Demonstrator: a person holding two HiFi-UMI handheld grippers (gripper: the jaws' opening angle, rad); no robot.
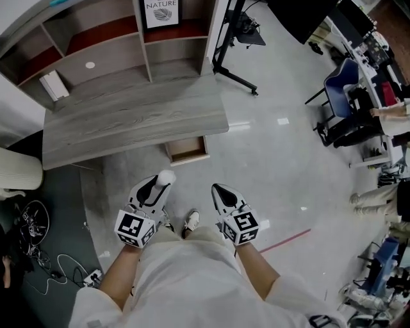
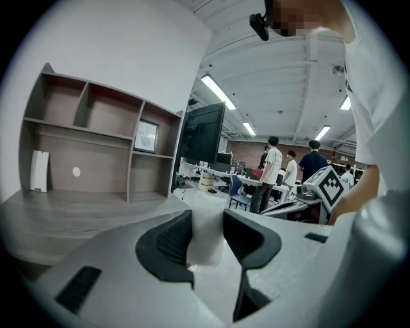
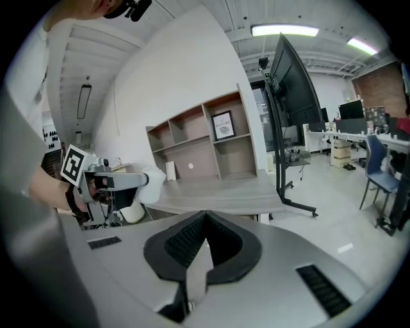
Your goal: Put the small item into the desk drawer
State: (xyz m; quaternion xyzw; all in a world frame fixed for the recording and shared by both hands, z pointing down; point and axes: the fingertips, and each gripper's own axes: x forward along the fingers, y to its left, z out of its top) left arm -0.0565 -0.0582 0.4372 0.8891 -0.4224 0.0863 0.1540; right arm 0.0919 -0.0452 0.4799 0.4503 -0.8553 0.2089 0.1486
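Small item: one white, soft-looking lump (image 1: pixel 166 176) with a rounded top and no print (its material could not be told).
Where it was: pinched at the tip of the left gripper (image 1: pixel 162 185), held in the air short of the desk's front edge, near the drawer but apart from it.
Left gripper view: the lump (image 2: pixel 206 242) filled the gap between the two dark pads (image 2: pixel 172 242), which pressed on it from either side.
Right gripper: one, beside the left one and not touching it (image 1: pixel 215 188); its own view showed the jaws pressed together with nothing between them (image 3: pixel 204 221).
Right gripper view, left side: the left gripper with the lump (image 3: pixel 154 177) at its tip.
Drawer: one (image 1: pixel 187 148), pulled out from under the desk, its pale wooden inside showing.
Desk: one, grey wood grain (image 1: pixel 128 118), with one open shelf unit (image 1: pixel 96 41) standing on its back part.
On the shelves: one framed picture (image 1: pixel 160 13), one white upright object (image 1: pixel 53 84), one small white disc (image 1: pixel 90 65).
Floor: pale grey (image 1: pixel 275 154); one black stand (image 1: pixel 230 64) stood right of the desk.
People: at least three stood at the far tables (image 2: pixel 272 173).
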